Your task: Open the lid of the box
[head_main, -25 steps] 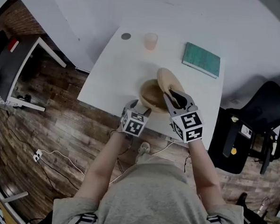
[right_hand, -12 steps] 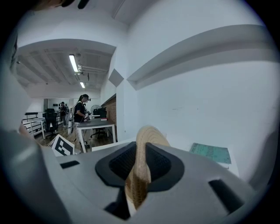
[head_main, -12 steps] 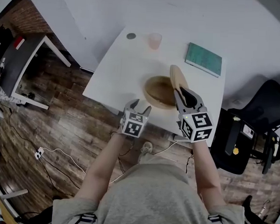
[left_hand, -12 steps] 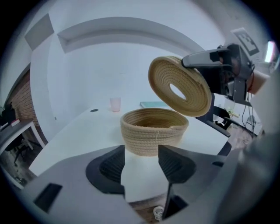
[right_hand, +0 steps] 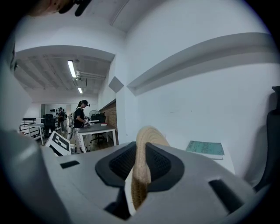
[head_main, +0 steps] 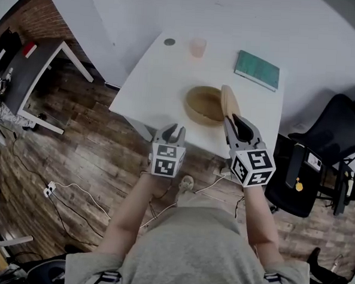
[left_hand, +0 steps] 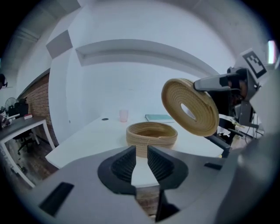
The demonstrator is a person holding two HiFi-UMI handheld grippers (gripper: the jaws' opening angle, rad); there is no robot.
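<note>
The round woven box (head_main: 205, 105) stands uncovered near the front edge of the white table (head_main: 163, 83); in the left gripper view the box (left_hand: 152, 134) shows beyond the jaws. Its woven lid (head_main: 230, 103) is lifted off and held on edge at the box's right, with my right gripper (head_main: 234, 120) shut on its rim. In the right gripper view the lid (right_hand: 141, 164) is pinched between the pads. My left gripper (head_main: 170, 131) hangs off the table's front edge, short of the box; its jaws are closing with nothing between them. From there the tilted lid (left_hand: 190, 106) shows at the upper right.
A green book (head_main: 257, 70) lies at the table's far right, a pink cup (head_main: 197, 47) and a small dark disc (head_main: 169, 42) at the far side. A black office chair (head_main: 320, 159) stands right of the table. Wooden floor and a second desk (head_main: 32, 69) lie left.
The right gripper has carried the lid off the box to its right side and turned it on edge. The left gripper has pulled back from the box, off the table edge, and its jaws have narrowed.
</note>
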